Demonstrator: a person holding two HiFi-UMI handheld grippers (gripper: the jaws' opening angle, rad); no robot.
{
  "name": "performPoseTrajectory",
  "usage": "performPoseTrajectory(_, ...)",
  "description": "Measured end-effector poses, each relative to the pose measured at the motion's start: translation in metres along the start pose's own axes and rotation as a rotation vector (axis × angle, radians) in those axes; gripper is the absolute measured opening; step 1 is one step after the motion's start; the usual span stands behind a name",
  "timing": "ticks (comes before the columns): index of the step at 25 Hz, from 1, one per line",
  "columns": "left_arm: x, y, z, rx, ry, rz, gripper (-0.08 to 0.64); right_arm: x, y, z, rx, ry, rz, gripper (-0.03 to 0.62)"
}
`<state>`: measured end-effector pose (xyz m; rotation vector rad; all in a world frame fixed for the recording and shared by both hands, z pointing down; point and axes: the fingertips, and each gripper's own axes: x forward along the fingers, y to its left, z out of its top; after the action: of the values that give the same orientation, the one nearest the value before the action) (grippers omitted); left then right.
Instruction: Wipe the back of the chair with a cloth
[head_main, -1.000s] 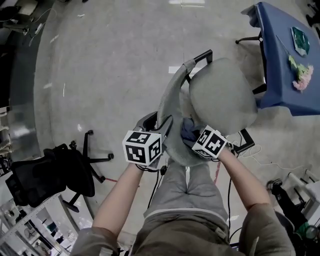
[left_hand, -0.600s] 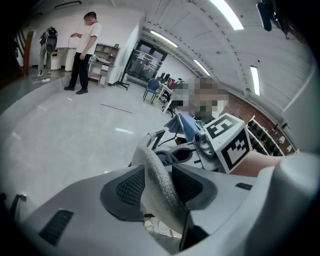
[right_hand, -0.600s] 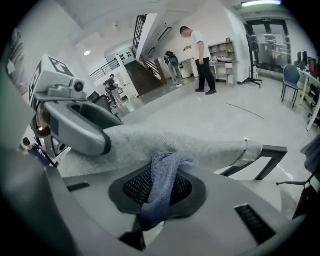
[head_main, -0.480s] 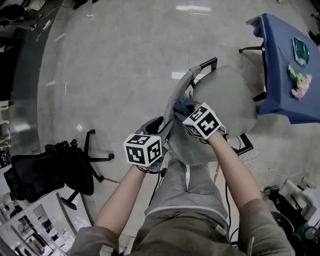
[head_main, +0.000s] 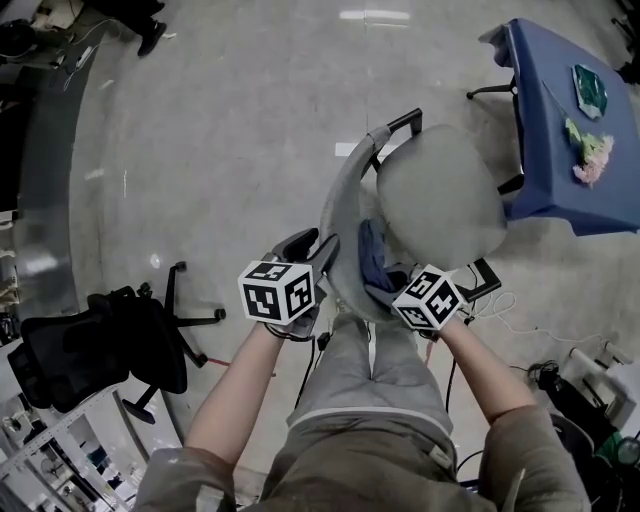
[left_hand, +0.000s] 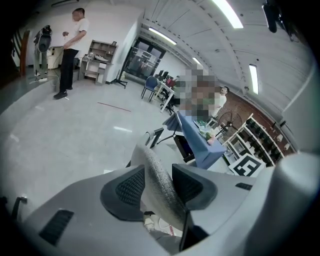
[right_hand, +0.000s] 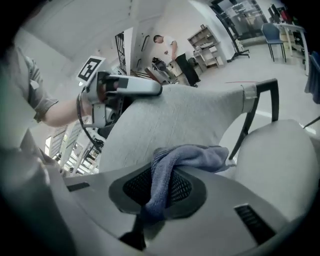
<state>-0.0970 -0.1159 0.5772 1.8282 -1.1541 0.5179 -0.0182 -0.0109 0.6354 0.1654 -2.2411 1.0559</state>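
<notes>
Left gripper (head_main: 318, 250): tilted down ahead of the outstretched left forearm (head_main: 235, 385), jaws wide, clamped across the top edge of the chair back (head_main: 345, 200).
Right gripper (right_hand: 160, 192): angled down, jaws pinched on the cloth (right_hand: 187, 156).
Cloth: bunched just past the right jaws, against the chair back's seat side.

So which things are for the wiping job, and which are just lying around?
For the job: grey chair back, blue cloth, left gripper holding the back, right gripper holding the cloth.
Just lying about: black office chair, blue table.
</notes>
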Motion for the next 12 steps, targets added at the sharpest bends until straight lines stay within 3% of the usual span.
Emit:
performPoseTrajectory(3,-0.002,0.000,0.000,0.007,0.002,-0.006,0.189,-0.017,-0.002,-0.041,0.047,0.051,0.000,0.067)
performPoseTrajectory(7,-0.002,0.000,0.001,0.012,-0.001,-0.007,0.188,-0.037,-0.026,-0.092,0.054,0.190,-0.070,0.067)
performPoseTrajectory(12,-0.002,-0.002,0.001,0.023,0.003,0.002,0.181,-0.034,-0.033,-0.090,0.032,0.223,-0.114,0.067)
